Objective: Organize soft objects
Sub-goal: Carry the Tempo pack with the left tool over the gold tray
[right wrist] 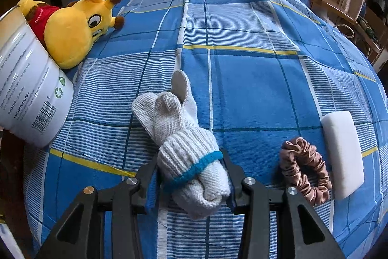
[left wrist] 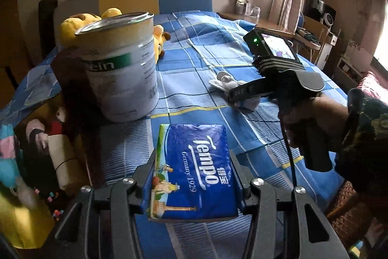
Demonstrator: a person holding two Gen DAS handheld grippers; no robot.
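Near the bed's (right wrist: 242,79) front edge, the right gripper (right wrist: 191,176) squeezes the soft, light glove (right wrist: 184,137) at its cuff. Left gripper (left wrist: 191,176) holds the squishy tissue pack (left wrist: 194,171) by its sides.

Showing on the blue plaid bedspread (right wrist: 242,89) are one tissue pack (left wrist: 191,169), one large tin can (left wrist: 121,64), one yellow plush giraffe (right wrist: 75,28) and one white knit glove (right wrist: 184,137). Also lying there are one brown hair scrunchie (right wrist: 303,169) and one white rectangular block (right wrist: 343,152). Two handheld grippers are appearing: the left gripper (left wrist: 194,183) and the right gripper (right wrist: 191,176).
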